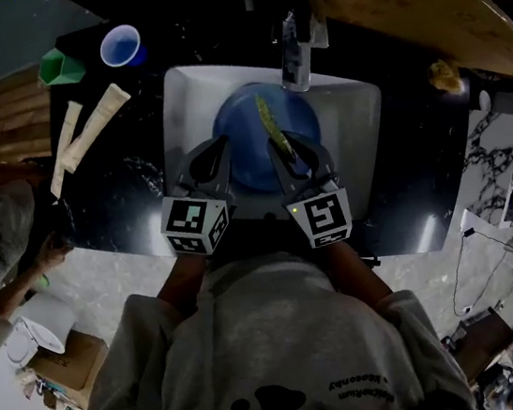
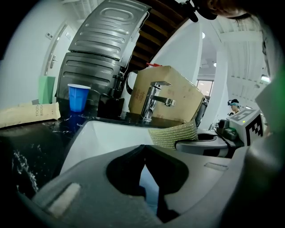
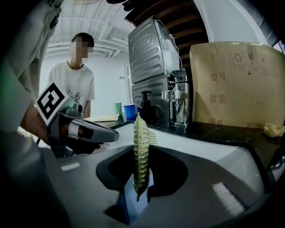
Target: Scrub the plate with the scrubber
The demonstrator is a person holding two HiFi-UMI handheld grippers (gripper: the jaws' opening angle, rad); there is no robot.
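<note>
Right gripper (image 1: pixel 289 152) is clamping the green scrubber (image 1: pixel 268 117) over the blue plate (image 1: pixel 242 135) in the white sink (image 1: pixel 357 114); left gripper (image 1: pixel 214 153) is hanging closed beside it, black countertop (image 1: pixel 130 184) all around.

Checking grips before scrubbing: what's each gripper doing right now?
Left gripper: closed, jaws together above the plate, nothing visibly between them.
Right gripper: closed on the scrubber, held edge-on.

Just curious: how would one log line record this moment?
left tongs shut, over blue plate edge | right tongs shut on scrubber over plate | plate in white sink
</note>
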